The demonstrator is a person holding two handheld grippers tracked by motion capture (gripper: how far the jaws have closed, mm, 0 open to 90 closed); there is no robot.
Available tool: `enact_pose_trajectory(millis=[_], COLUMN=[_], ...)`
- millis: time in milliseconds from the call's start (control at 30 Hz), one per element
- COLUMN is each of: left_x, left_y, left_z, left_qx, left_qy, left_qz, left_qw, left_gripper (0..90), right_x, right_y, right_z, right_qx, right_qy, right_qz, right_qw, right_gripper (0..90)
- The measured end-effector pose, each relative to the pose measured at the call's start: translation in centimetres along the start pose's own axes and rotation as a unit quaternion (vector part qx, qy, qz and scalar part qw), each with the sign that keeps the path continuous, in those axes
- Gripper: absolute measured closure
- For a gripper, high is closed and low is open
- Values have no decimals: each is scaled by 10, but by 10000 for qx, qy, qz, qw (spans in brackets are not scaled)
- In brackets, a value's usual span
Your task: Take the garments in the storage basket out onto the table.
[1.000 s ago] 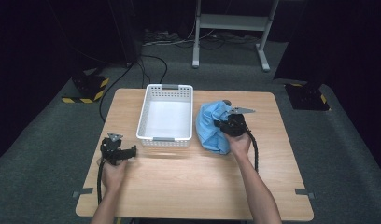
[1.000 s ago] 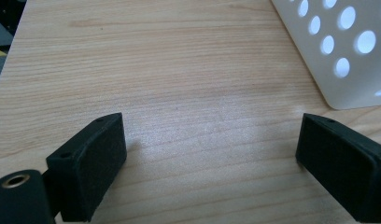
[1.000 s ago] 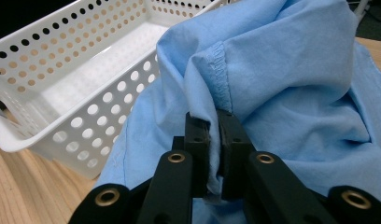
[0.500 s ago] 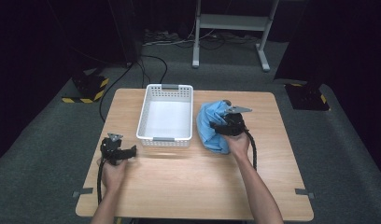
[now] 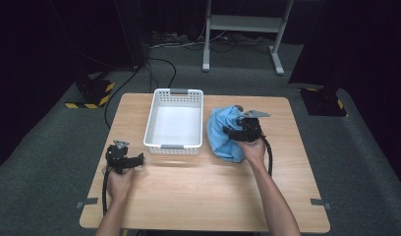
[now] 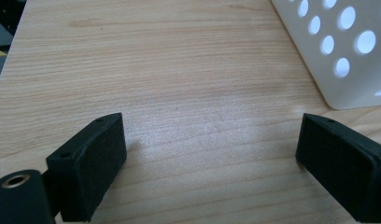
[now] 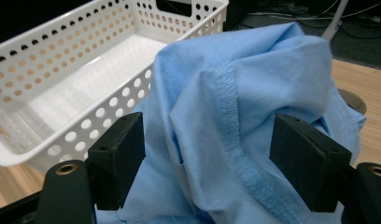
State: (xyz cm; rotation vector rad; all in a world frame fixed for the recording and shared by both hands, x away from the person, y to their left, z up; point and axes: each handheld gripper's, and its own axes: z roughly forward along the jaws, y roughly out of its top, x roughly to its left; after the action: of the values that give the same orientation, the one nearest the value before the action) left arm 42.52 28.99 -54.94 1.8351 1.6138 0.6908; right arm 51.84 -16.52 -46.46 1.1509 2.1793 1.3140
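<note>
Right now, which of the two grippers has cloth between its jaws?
The right gripper: its jaws, just opened, straddle the bunched blue cloth beside the white basket. The left gripper stands open over bare table.

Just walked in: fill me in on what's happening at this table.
A person works at a wooden table with a gripper in each hand. The right gripper sits at a crumpled light-blue cloth beside an empty white perforated plastic basket; its jaws have just been opening, with a fold of cloth between them, unpinched. The left gripper rests open over bare wood near the basket's corner.
</note>
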Motion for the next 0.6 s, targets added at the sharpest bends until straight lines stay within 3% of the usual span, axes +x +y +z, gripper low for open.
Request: enact_pose_trajectory(millis=[600], left_x=[0], left_y=[0], left_z=[0], left_qx=[1], left_qy=[1], left_qz=[1], left_qw=[10000], left_gripper=[86], right_x=[-10], right_y=[5], right_z=[-23], right_qx=[-370], right_qy=[135], right_qz=[167], right_qw=[9991], right_gripper=[266])
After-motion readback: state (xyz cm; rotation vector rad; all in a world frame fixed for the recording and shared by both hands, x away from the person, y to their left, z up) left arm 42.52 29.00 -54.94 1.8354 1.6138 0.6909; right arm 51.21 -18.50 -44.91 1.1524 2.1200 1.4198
